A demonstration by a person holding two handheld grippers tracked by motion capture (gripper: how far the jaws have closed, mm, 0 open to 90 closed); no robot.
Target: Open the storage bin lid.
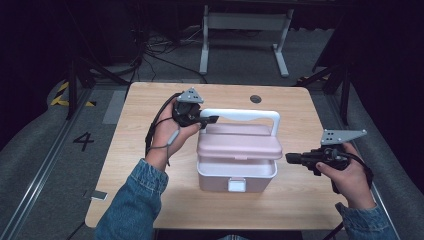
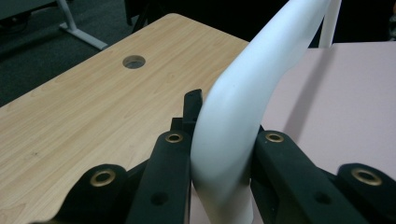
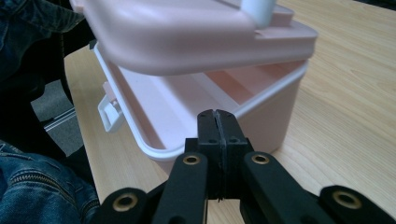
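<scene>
Step in hand: lifting the lid of the pink storage box (image 1: 236, 172) by its white handle (image 1: 250, 115); the lid (image 1: 239, 146) looks raised off the base at the front, with a gap showing in the right gripper view.
Left gripper (image 1: 211, 120): jaws closed around the left bend of the white handle, which sits clamped between them in the left gripper view.
Right gripper (image 1: 291, 158): jaws pressed together on nothing, held just to the right of the box, near its rim but apart from it.
Box position: middle of the wooden bench (image 1: 135, 165), white latch (image 1: 237, 185) facing the person and hanging free.
Inside: the base looks empty as far as can be seen.
Next move, as a judgement: swinging the lid further back calls for a steady upward and rearward pull on the handle; the right gripper may need to brace the base so it does not slide or tip.
</scene>
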